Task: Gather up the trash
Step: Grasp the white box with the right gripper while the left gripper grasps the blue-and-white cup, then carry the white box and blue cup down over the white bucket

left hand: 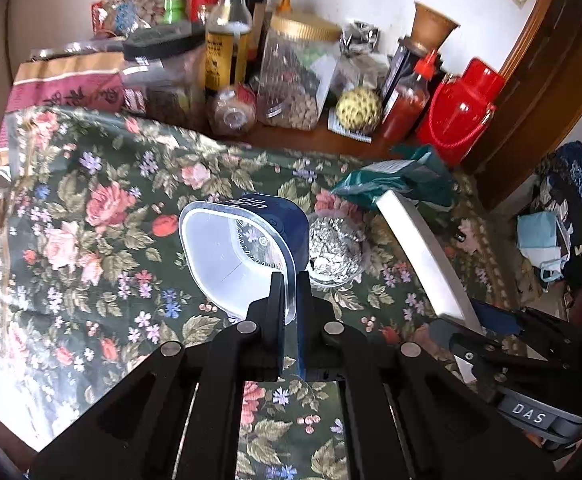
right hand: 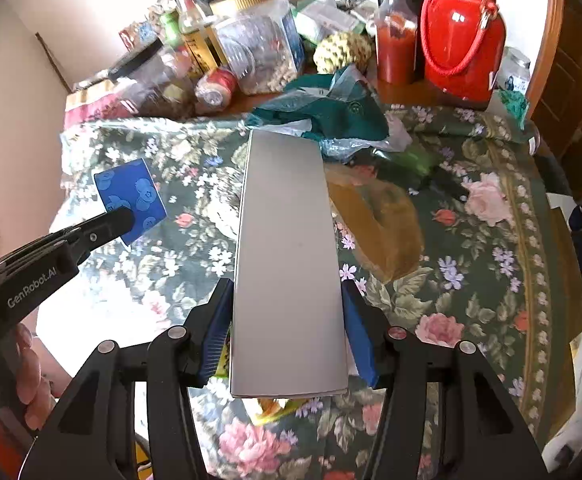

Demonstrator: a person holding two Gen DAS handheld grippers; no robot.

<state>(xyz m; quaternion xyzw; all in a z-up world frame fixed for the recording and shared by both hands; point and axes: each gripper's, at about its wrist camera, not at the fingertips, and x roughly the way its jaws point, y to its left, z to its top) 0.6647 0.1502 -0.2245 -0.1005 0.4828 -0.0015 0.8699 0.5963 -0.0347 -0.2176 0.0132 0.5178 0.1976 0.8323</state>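
Observation:
My left gripper [left hand: 289, 284] is shut on the rim wall of a blue plastic tub [left hand: 247, 240] with a white inside, held tilted above the floral tablecloth [left hand: 91, 220]. From the right wrist view, the same blue tub [right hand: 131, 196] hangs at the left in the left gripper [right hand: 119, 220]. My right gripper [right hand: 287, 292] is shut on the sides of a long flat grey box [right hand: 287, 240], lifted off the cloth. The grey box [left hand: 423, 252] slants along the right of the left wrist view. Crumpled foil [left hand: 335, 248] lies in a glass bowl just behind the tub.
A teal plastic bag [right hand: 331, 112] lies beyond the box, a brown paper piece [right hand: 383, 220] to its right, a yellow wrapper [right hand: 271, 406] under it. Bottles, jars, a red sauce bottle [right hand: 395, 36] and a red flask [right hand: 463, 32] crowd the table's far edge. A wooden door [right hand: 571, 100] stands right.

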